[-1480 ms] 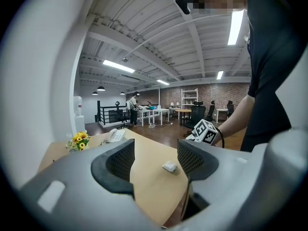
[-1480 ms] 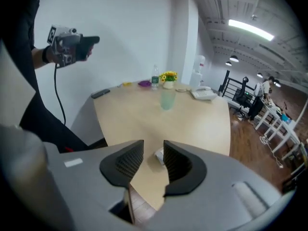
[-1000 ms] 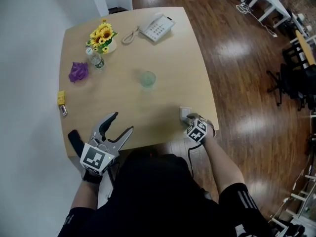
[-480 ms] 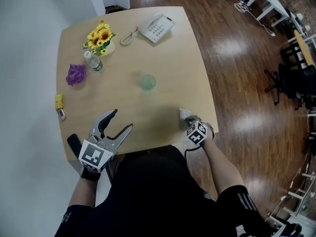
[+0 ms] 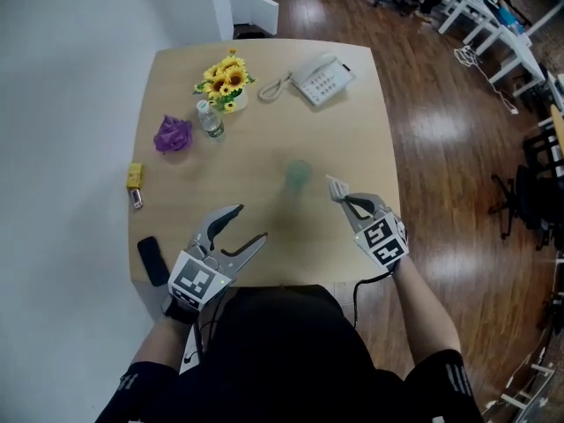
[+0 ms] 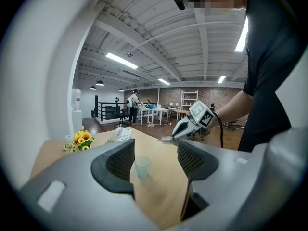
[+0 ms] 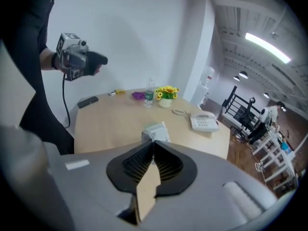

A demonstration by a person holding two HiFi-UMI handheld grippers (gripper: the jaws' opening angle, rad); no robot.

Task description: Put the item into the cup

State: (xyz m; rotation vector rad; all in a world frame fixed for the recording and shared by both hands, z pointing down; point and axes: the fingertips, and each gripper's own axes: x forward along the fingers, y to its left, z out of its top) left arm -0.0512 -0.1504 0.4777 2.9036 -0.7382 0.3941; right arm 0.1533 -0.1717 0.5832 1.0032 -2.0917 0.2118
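A translucent green cup stands upright near the middle of the wooden table. My right gripper is shut on a small white packet, held above the table just right of the cup. In the right gripper view the white packet sticks out past the closed jaws of the right gripper. My left gripper hovers open over the table's near edge with nothing in it. In the left gripper view the cup shows between the spread jaws of the left gripper, far beyond them.
At the far side of the table are a white telephone, a pot of sunflowers and a small bottle. A purple bundle, a yellow item and a black remote-like object lie along the left edge.
My right gripper has lifted the white packet off the table's near right edge and carried it up beside the cup. The left gripper stays open and has hardly moved.
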